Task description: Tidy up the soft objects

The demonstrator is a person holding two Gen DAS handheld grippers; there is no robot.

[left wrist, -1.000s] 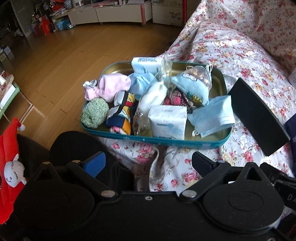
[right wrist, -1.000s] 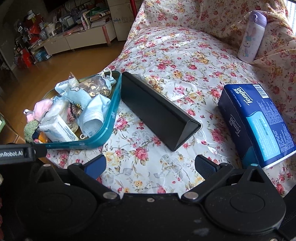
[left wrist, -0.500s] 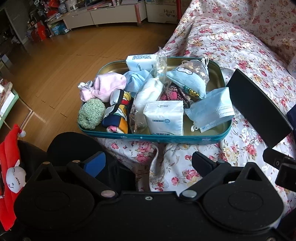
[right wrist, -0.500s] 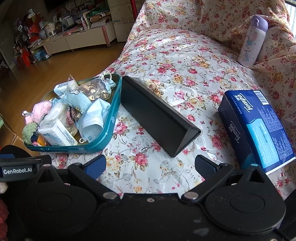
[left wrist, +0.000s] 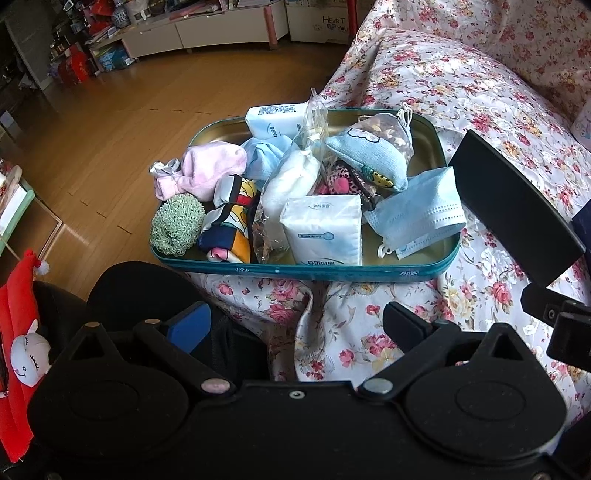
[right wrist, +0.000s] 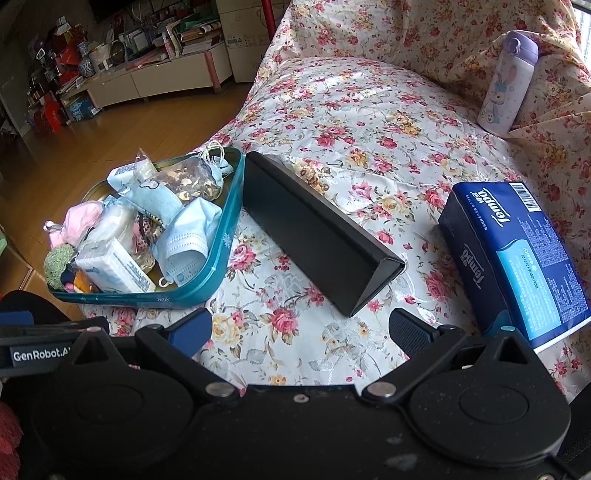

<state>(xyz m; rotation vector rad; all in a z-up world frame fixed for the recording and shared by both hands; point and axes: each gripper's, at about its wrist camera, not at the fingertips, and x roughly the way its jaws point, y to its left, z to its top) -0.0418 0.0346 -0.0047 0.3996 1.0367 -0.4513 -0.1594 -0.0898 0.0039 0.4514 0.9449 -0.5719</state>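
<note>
Left wrist view showed the teal tray (left wrist: 306, 273) just ahead of the left hand-held gripper (left wrist: 295, 325), up past its two spread fingers. That hand-held gripper was wide apart and held nothing. The tray was full of soft things: a white tissue pack (left wrist: 325, 229) at the front, a blue face mask (left wrist: 421, 218) hanging over the right rim, a green scrunchie (left wrist: 177, 225) at the left corner, a pink cloth (left wrist: 207, 170) behind it, and a pale blue pouch (left wrist: 369, 158) on top of the pile.

Right wrist view showed the right hand-held gripper (right wrist: 299, 328) also spread apart and empty, above the flowery cloth. The tray (right wrist: 218, 258) sat off to its left. A long black box (right wrist: 317, 229) lay right in front of it, just beside the tray. A dark blue tissue pack (right wrist: 517, 258) lay to the right, apart from the black box.

All of these sat on a sofa with a flowery cover (right wrist: 369, 122). A purple and white bottle (right wrist: 506, 85) leaned at the back of the sofa. The room had a wooden floor (left wrist: 110, 110) and low white cupboards (left wrist: 221, 29) by the far wall, with lots of stuff piled on them.

The tray sat at the front edge of the sofa seat, and its left end hung over the floor. Bare cover lay between the black box and the blue tissue pack, and more lay behind them.
</note>
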